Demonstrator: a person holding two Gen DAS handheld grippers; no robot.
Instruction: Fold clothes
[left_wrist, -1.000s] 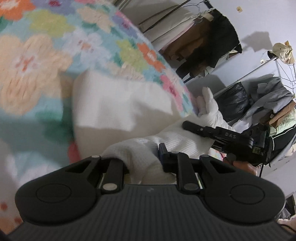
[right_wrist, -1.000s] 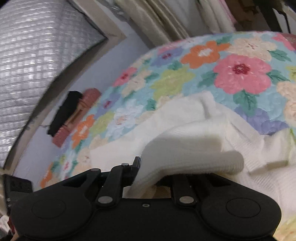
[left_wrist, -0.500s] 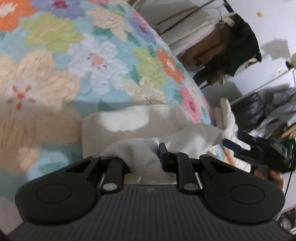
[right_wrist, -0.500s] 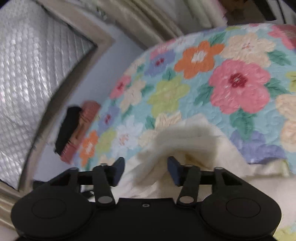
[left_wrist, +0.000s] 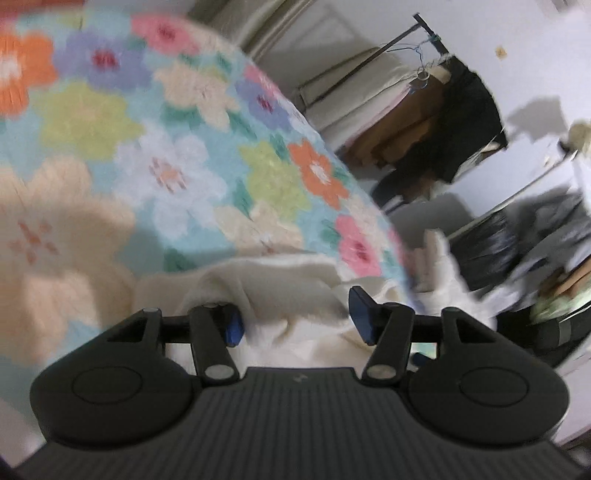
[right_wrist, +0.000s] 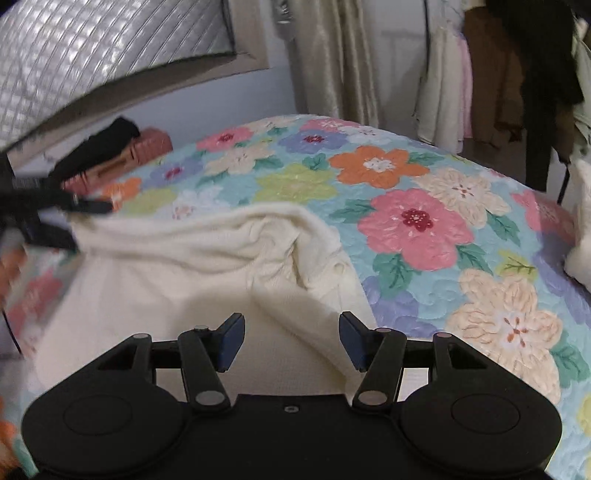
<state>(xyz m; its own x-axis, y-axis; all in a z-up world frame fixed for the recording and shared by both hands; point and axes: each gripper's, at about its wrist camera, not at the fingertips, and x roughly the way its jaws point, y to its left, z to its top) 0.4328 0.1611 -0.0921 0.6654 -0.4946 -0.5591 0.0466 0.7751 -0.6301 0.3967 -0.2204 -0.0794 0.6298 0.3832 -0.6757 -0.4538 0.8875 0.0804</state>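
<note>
Item: cream knitted garment (right_wrist: 192, 273), lying rumpled on a bed with a floral quilt (right_wrist: 417, 221); in the right wrist view it fills the lower left and centre of the frame, one fold bunched toward the middle, its right edge against the pink flower

Left hand-held gripper (left_wrist: 295, 321): jaws opening, blue pads apart; the cream cloth (left_wrist: 291, 295) sits between and under them at lower centre of the left wrist view, neither pad visibly pressing on it; this view is blurred

Right hand-held gripper (right_wrist: 291, 339): jaws wide, blue pads apart, nothing clamped; a flap of the garment lies between and below them at lower centre

Also seen, right wrist view: the left hand-held gripper's black body at the left edge, by the garment's far corner; a padded silver headboard (right_wrist: 92, 48) at upper left; a pink-brown object with a black item on it (right_wrist: 122, 151) at the bed's far edge; hanging clothes (right_wrist: 480, 74) at upper right

Left wrist view: a clothes rail with dark garments (left_wrist: 443, 129) at upper right
</note>
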